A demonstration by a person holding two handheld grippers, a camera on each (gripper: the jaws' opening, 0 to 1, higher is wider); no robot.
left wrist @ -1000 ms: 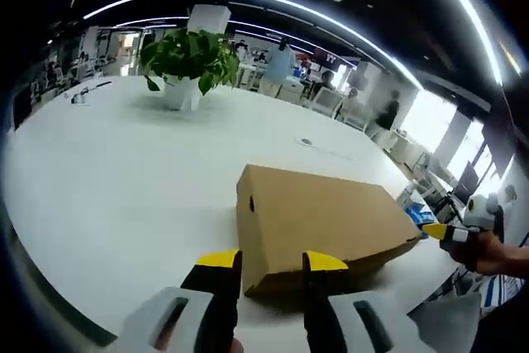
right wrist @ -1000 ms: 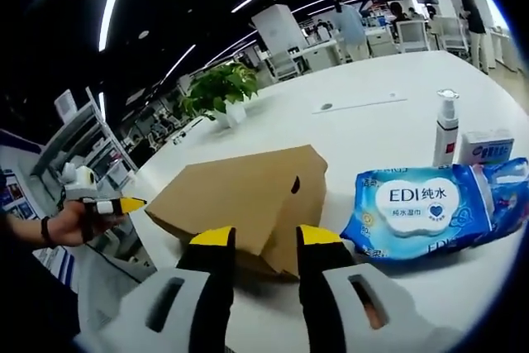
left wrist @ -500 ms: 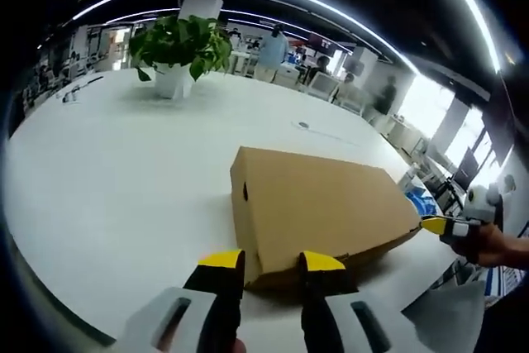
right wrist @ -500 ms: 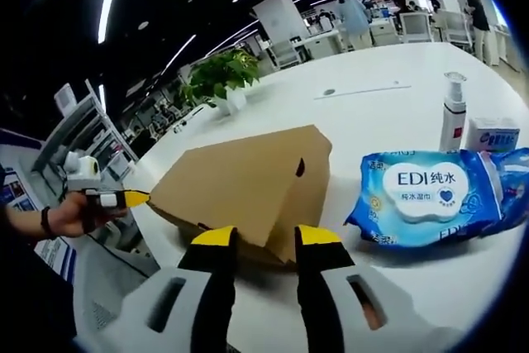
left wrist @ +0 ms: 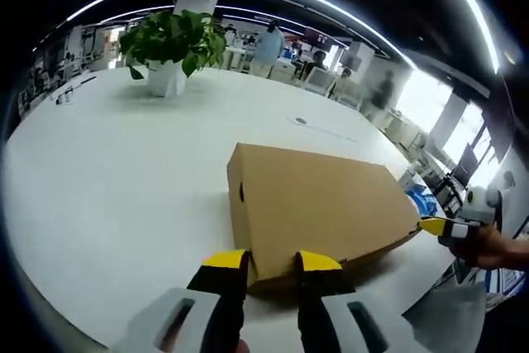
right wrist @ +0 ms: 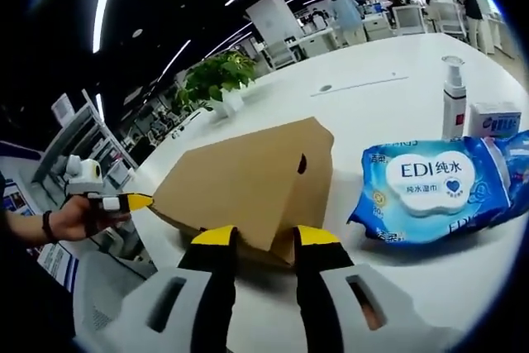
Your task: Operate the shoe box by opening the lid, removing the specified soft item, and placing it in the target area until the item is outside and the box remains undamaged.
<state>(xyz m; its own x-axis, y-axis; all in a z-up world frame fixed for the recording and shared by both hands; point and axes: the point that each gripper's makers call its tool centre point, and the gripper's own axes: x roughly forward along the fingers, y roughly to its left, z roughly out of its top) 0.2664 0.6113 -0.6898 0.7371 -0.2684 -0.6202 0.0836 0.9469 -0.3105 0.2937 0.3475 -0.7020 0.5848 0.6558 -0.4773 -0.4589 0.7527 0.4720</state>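
Shoe box (left wrist: 318,204) closed, lid on, resting on white table (left wrist: 99,163). My left gripper (left wrist: 271,260) released, jaws parted at box near lower edge. My right gripper (right wrist: 258,237) released, jaws apart at opposite end. Blue wet-wipes pack (right wrist: 430,192) lies near box; pump bottle (right wrist: 453,97) and small carton (right wrist: 494,119) behind pack. Potted plant (left wrist: 169,47) far across table.
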